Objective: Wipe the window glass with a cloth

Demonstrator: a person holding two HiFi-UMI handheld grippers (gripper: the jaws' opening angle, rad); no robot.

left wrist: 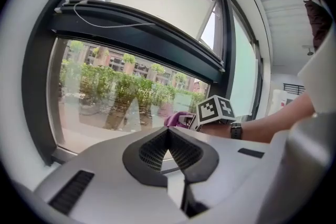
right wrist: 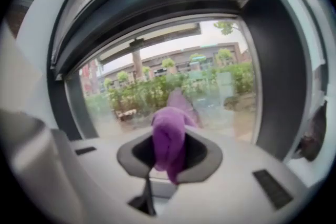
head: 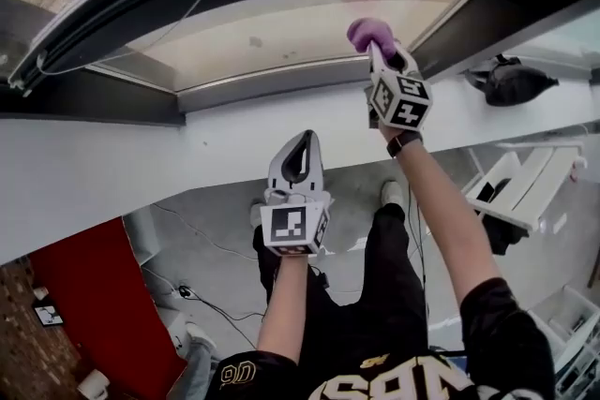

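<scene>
Head view, cloth: the purple cloth (head: 367, 33) is bunched at the tip of the right gripper (head: 382, 51), against the lower right part of the window glass (head: 272, 33).
Head view, left gripper: the left gripper (head: 300, 155) is held below the glass, over the white sill (head: 112, 169), well apart from the cloth.
Head view, container: a black bag (head: 511, 81) lies on the sill, right of the glass; its contents are not visible.
Left gripper view, jaws: pressed together with nothing between them, pointing at the glass's lower edge.
Right gripper view, jaws: clamped on the cloth, which sticks out ahead of them toward the glass and droops a little.
Right gripper view, contact: the cloth's reflection meets its top, so it seems at or just off the pane; which one cannot be settled.
Nearer arm: the right, by my judgement; the glass lies straight ahead of its jaws, along the cloth's long axis.
Glass state: no smears can be read, so how much is wiped cannot be told.
</scene>
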